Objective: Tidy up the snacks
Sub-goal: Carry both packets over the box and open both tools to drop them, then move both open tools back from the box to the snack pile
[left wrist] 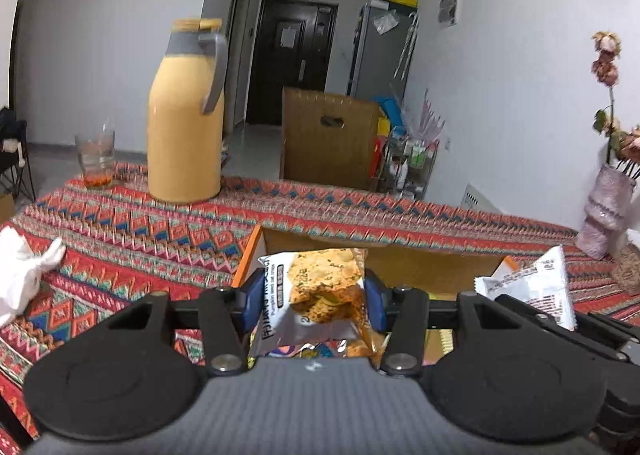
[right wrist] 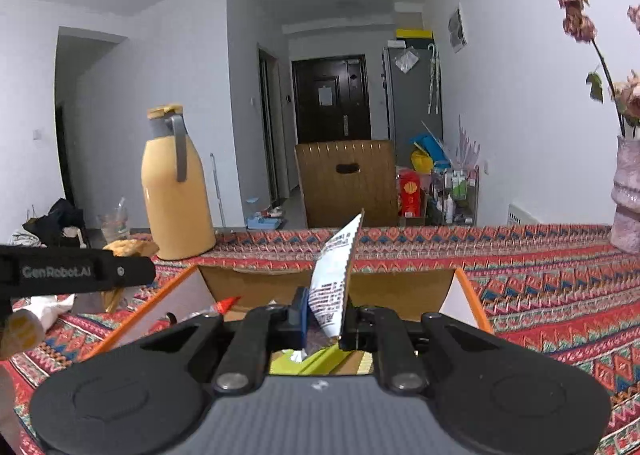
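Patterned cloth in red, orange and blue covers the counter (left wrist: 132, 239), which carries everything in sight. Toward its far left stands a tall yellow thermos jug (left wrist: 186, 115) with a grey handle, upright, and just to its left a glass tumbler (left wrist: 95, 159) with something orange at the bottom. At the far right edge a pale pink vase (right wrist: 628, 199) holds dried flowers. Nearer the cameras lies an open cardboard box (right wrist: 400, 287) with orange-edged flaps; both claws hang over its near side, and bits of colourful wrapping show inside it beneath them, too hidden to name. A white knotted bag (left wrist: 20, 275) lies on the cloth at the left. The left claw (left wrist: 310, 303) is clenched on a crisp packet (left wrist: 320, 295), silver with a picture of golden seeded crisps; the packet sits upright between the two blue pads, pinched at its sides, its top standing above the pads and its crumpled lower end reaching back toward the claw's body. The right claw (right wrist: 324, 315) is clenched tight on a thin white packet (right wrist: 336, 275) printed with small dark text; that packet is gripped near its lower end and its serrated top leans up and to the right, well above the claw's tips. In the left wrist view this white packet appears just right of the crisp packet, apart from it.
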Demonstrator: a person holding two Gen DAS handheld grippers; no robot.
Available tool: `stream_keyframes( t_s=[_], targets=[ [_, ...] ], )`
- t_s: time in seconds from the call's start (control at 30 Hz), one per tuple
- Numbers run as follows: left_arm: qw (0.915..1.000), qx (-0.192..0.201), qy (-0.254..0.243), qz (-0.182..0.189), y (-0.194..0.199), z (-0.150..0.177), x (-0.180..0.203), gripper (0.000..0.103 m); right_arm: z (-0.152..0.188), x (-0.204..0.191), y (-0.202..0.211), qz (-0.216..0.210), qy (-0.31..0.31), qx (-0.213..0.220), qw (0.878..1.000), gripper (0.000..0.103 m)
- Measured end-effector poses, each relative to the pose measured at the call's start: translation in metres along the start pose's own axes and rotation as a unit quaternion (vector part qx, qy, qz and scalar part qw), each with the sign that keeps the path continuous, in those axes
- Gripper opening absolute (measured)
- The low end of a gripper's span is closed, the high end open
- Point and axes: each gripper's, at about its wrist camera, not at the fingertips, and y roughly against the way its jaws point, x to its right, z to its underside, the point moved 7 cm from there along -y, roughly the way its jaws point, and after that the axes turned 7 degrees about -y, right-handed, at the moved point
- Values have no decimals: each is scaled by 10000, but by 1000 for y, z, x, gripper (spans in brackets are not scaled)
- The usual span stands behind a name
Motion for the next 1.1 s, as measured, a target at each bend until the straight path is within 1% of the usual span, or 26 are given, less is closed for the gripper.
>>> stream_keyframes(
  t_s=[0.07, 0.2, 0.3, 0.33, 0.37, 0.4, 0.43, 0.47, 0.5, 0.53, 0.57, 0.6, 0.63, 0.67, 0.7, 1.0, 1.1],
  targets=[
    [10000, -85, 6, 0, -6, 5, -2, 50, 6, 2, -8, 24, -9, -139, 9999, 13],
    [9999, -132, -39, -54, -12, 11, -5, 50, 17, 3, -20, 57, -2, -394, 9992, 13],
    [9998, -195, -30, -99, -16, 14, -6, 53, 18, 6, -21, 88, -19, -418, 9991, 13],
    [9997, -193, -28, -112, -15, 14, -7, 56, 19, 6, -21, 96, -17, -425, 9990, 13],
    [9997, -174, -17, -148, -14, 14, -8, 63, 19, 6, -22, 100, -5, -456, 9989, 16],
    [9997, -144, -9, -204, -13, 13, -9, 67, 20, 8, -22, 140, 0, -481, 9987, 18],
    [9997, -109, -7, -227, -11, 13, -9, 73, 21, 9, -21, 173, 2, -507, 9986, 23],
    [9997, -74, 0, -239, -9, 12, -9, 84, 21, 9, -19, 189, 0, -516, 9985, 35],
    [9996, -38, 16, -270, -6, 11, -9, 90, 21, 10, -18, 223, -7, -489, 9986, 54],
    [9995, 1, 22, -323, -4, 10, -10, 101, 20, 11, -17, 255, -15, -461, 9986, 74],
    [9993, 73, 20, -364, -1, 9, -10, 103, 19, 12, -15, 259, -23, -436, 9987, 82],
    [9993, 112, 25, -360, 1, 8, -10, 103, 18, 12, -14, 242, -36, -408, 9989, 92],
    [9994, 127, 44, -330, 2, 8, -9, 103, 17, 12, -12, 224, -54, -386, 9990, 98],
    [9994, 133, 61, -317, 3, 8, -10, 103, 17, 13, -11, 222, -59, -383, 9990, 101],
    [9993, 123, 75, -331, 3, 8, -10, 103, 17, 12, -11, 224, -54, -383, 9990, 103],
    [9993, 40, 177, -335, 1, 9, -13, 103, 19, 12, -14, 273, -30, -457, 9986, 103],
    [9992, 89, 167, -343, 4, 7, -12, 103, 17, 12, -11, 278, -14, -414, 9988, 103]
  ],
)
